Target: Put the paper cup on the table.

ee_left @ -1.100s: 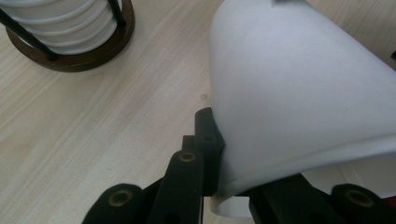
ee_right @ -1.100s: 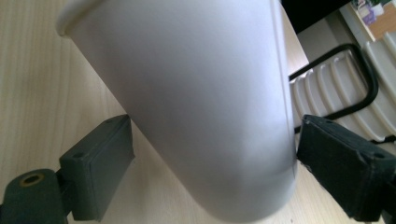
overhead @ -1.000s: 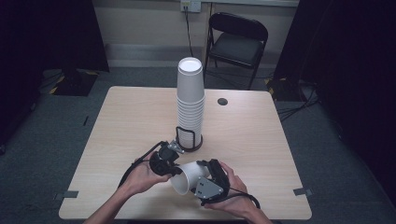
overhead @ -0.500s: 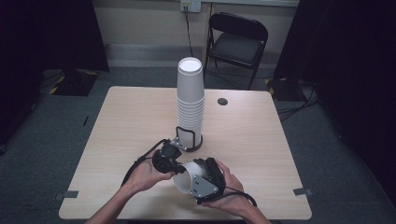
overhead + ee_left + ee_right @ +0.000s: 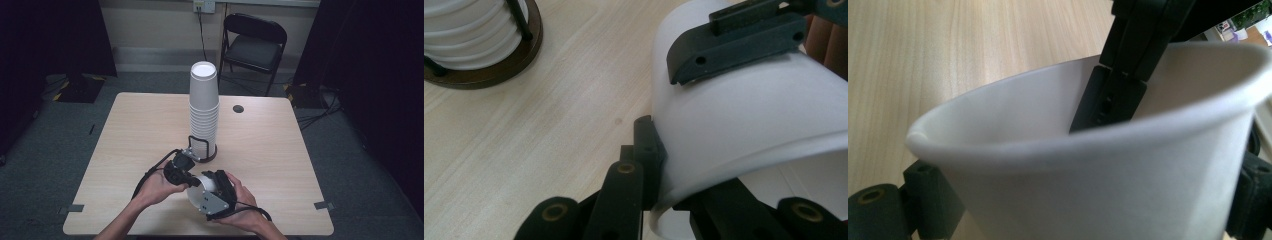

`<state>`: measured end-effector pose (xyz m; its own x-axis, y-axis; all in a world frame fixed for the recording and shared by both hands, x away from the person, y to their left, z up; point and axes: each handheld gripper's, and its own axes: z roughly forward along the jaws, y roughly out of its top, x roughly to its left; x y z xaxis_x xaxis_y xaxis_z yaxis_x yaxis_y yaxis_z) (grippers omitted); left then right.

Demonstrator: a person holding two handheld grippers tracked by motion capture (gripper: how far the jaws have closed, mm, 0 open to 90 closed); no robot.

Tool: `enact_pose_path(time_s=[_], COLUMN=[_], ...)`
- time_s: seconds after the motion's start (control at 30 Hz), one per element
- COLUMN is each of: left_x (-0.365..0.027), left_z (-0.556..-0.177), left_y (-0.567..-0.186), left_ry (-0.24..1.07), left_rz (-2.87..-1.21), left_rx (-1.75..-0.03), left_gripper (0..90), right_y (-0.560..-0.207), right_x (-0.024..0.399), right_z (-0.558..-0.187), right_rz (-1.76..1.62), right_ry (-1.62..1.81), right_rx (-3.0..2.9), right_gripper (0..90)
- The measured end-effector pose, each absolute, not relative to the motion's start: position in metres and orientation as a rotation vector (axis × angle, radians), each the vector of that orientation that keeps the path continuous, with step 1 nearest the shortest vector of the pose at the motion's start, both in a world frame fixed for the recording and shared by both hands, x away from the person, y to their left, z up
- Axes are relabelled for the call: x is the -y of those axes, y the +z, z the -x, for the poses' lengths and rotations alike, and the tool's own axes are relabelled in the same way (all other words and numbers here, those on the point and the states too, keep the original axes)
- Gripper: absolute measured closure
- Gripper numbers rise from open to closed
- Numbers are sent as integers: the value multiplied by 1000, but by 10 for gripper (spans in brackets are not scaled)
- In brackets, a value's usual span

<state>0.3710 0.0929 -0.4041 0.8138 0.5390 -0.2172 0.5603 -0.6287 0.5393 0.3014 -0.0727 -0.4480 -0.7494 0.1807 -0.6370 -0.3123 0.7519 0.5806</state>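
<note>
A white paper cup (image 5: 196, 194) lies on its side just above the table's front, held between both grippers. In the left gripper view my left gripper (image 5: 664, 165) pinches the cup's (image 5: 749, 115) rim, one jaw inside and one outside. My right gripper (image 5: 216, 192) clamps the cup's body from both sides; one of its fingers (image 5: 734, 45) presses on the wall. In the right gripper view the cup (image 5: 1088, 150) sits between its jaws, with a left finger (image 5: 1113, 100) reaching into the mouth. A tall stack of white cups (image 5: 204, 110) stands in a dark wire holder (image 5: 200, 152) behind them.
The wooden table (image 5: 125, 130) has a small dark round hole (image 5: 238, 108) at the back right. A black folding chair (image 5: 255, 45) stands beyond the far edge. The holder's base (image 5: 499, 70) is close to the left gripper.
</note>
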Motion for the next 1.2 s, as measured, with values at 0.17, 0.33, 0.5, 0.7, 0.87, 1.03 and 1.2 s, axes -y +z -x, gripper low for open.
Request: enact_pose_path(time_s=[0.17, 0.33, 0.5, 0.7, 0.87, 1.03, 1.2], left_x=[-92, -92, -91, -92, -92, -92, -95], left_z=[-372, -374, -375, -375, -375, -374, -374], left_y=[-407, -409, -412, -414, -415, -413, -414], left_ry=[-60, -93, -106, -106, -94, -75, -91], left_rz=[-2384, -2373, -2380, -2365, -2352, -2301, -2248], left_rx=[-830, -852, -867, -879, -888, -893, -899], left_gripper=[863, 861, 861, 865, 856, 849, 814], right_y=[-450, -451, -451, -449, -449, -446, -444], right_x=[71, 70, 68, 67, 67, 70, 73], right_z=[-302, -300, -296, -297, -297, -299, -301], right_rz=[87, 103, 116, 112, 98, 58, 22], right_ry=[905, 904, 943, 946, 950, 995, 1025], right_rx=[-2243, -2227, -2216, -2222, -2224, -2226, -2229], right_gripper=[74, 75, 78, 79, 93, 99, 102])
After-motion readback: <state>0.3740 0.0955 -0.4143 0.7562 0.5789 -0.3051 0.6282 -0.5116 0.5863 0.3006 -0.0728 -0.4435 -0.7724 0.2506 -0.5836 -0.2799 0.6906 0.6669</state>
